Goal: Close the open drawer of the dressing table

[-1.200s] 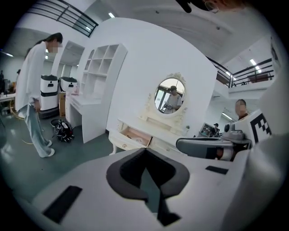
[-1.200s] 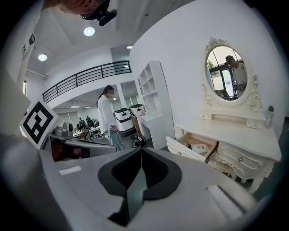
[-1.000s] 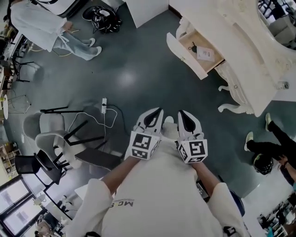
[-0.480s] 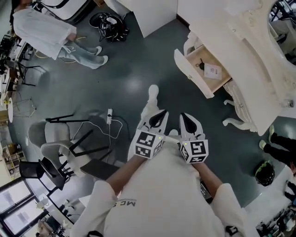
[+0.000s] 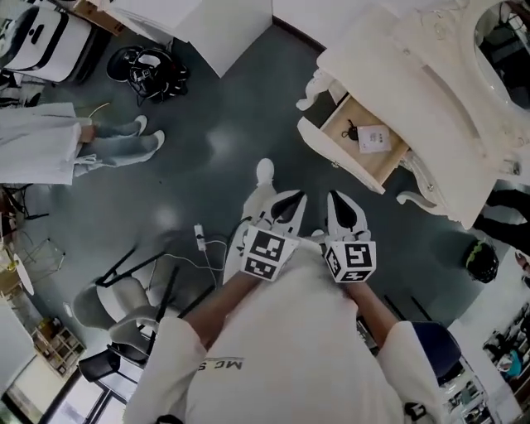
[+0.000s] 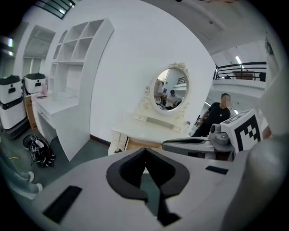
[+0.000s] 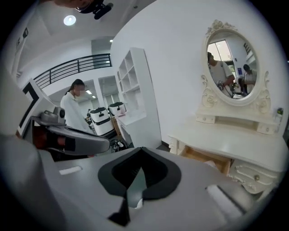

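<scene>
The white ornate dressing table [image 5: 431,91] stands at the upper right of the head view. Its drawer [image 5: 364,142] is pulled out, with a white card [image 5: 373,138] and a small dark item [image 5: 352,131] inside. My left gripper [image 5: 293,199] and right gripper [image 5: 339,199] are held side by side over the floor, short of the drawer front [image 5: 330,154], touching nothing. Both are shut and empty. In the left gripper view the shut left gripper [image 6: 145,149] points toward the drawer [image 6: 141,144] below the oval mirror [image 6: 171,88]. In the right gripper view the right gripper [image 7: 142,149] faces the drawer [image 7: 205,158].
A person in a white coat [image 5: 41,149] stands at the left, near a black bag [image 5: 149,66]. Chairs [image 5: 124,306] and a white cable [image 5: 200,240] lie lower left. White shelving [image 5: 207,25] is at the top. A person in black [image 5: 501,207] stands right of the table.
Both grippers and I have moved across the floor toward the dressing table, so the open drawer now lies closer ahead of the fingertips. Both grippers stayed shut.
</scene>
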`<act>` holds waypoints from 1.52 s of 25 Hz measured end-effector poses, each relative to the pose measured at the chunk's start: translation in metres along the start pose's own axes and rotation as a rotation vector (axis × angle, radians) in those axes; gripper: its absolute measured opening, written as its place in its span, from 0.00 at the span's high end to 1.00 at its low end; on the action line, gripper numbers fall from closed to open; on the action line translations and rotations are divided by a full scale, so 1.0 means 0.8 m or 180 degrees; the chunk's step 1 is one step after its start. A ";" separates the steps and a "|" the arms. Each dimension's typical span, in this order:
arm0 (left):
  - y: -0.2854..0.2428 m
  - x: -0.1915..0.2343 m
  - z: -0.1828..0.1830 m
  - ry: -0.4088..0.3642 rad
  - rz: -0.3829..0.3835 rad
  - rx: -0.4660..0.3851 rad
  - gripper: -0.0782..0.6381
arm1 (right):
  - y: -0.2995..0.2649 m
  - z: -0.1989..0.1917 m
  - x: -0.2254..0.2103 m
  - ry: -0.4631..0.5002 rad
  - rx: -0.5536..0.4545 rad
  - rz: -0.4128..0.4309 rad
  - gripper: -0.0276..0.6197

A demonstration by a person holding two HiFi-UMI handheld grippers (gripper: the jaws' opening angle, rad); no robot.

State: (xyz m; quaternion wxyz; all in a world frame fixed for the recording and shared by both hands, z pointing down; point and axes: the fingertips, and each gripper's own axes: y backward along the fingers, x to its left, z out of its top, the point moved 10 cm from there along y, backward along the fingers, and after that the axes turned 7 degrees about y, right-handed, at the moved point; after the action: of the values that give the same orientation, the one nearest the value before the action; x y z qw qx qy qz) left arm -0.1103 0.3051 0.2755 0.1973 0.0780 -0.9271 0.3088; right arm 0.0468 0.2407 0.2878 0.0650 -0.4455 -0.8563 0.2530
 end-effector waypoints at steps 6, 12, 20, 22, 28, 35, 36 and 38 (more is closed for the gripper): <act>-0.053 0.072 0.070 -0.0270 -0.0313 0.0349 0.88 | -0.062 0.042 -0.011 -0.0318 0.0085 -0.0601 0.96; -0.115 0.101 0.101 -0.0524 -0.0486 0.0650 0.88 | -0.074 0.028 -0.038 -0.0718 0.0286 -0.1096 0.96; -0.176 0.085 0.107 -0.0726 -0.0498 0.0976 0.88 | -0.064 -0.005 -0.097 -0.1072 0.0448 -0.1270 0.96; -0.187 0.076 0.108 -0.0722 -0.0556 0.1036 0.88 | -0.063 -0.012 -0.102 -0.1183 0.0513 -0.1298 0.96; -0.222 0.065 0.083 -0.0709 -0.0573 0.1283 0.88 | -0.067 -0.035 -0.118 -0.1489 0.0634 -0.1343 0.96; -0.245 0.056 0.039 -0.0762 -0.0615 0.1463 0.88 | -0.076 -0.064 -0.122 -0.1530 0.0678 -0.1408 0.96; -0.246 0.056 0.036 -0.0770 -0.0610 0.1457 0.88 | -0.078 -0.067 -0.120 -0.1545 0.0682 -0.1412 0.96; -0.249 0.057 0.031 -0.0765 -0.0582 0.1438 0.88 | -0.082 -0.074 -0.116 -0.1584 0.0692 -0.1417 0.96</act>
State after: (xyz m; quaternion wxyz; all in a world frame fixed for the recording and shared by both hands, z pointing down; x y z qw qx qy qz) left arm -0.1063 0.1301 0.3841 0.0905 0.2395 -0.8406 0.4773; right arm 0.0739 0.1575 0.3819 -0.0451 -0.1631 -0.8901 0.4231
